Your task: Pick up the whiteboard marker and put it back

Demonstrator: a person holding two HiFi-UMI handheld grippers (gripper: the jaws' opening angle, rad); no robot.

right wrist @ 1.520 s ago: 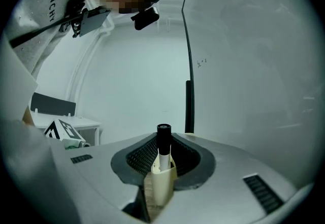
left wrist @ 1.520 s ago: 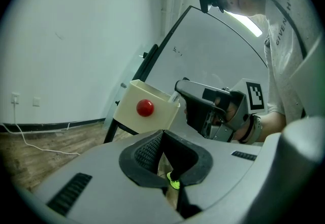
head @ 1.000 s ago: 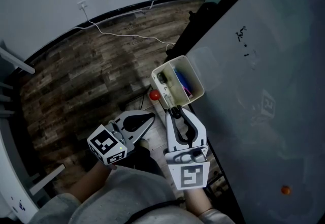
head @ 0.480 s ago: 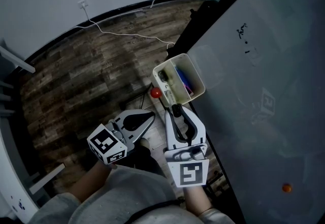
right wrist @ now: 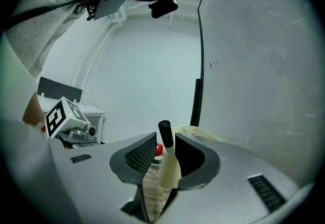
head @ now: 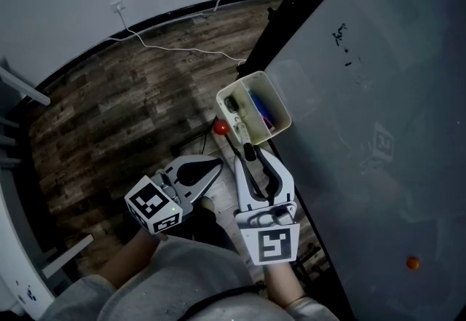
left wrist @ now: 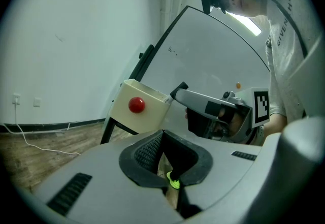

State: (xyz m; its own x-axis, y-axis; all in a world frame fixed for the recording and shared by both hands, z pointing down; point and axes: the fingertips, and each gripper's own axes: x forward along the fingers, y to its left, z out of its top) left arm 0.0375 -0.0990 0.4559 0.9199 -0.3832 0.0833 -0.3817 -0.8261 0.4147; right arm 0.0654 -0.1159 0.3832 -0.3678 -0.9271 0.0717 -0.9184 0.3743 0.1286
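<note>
A whiteboard marker with a white body and black cap stands tilted between my right gripper's jaws. These jaws are opening: the marker leans on the right pad and a gap shows at the left pad. In the head view my right gripper points at the near rim of a cream pen cup fixed to the whiteboard; the cup holds a blue pen. My left gripper hangs beside it, lower left, shut and empty. The left gripper view shows the cup ahead.
A red round magnet sticks to the cup's side, also seen as a red magnet from the left. An orange magnet sits low on the board. A white cable runs over the wooden floor by the wall.
My right gripper has edged up toward the cup's rim with the marker. Its jaws look wider around the marker. The left gripper has stayed put.
</note>
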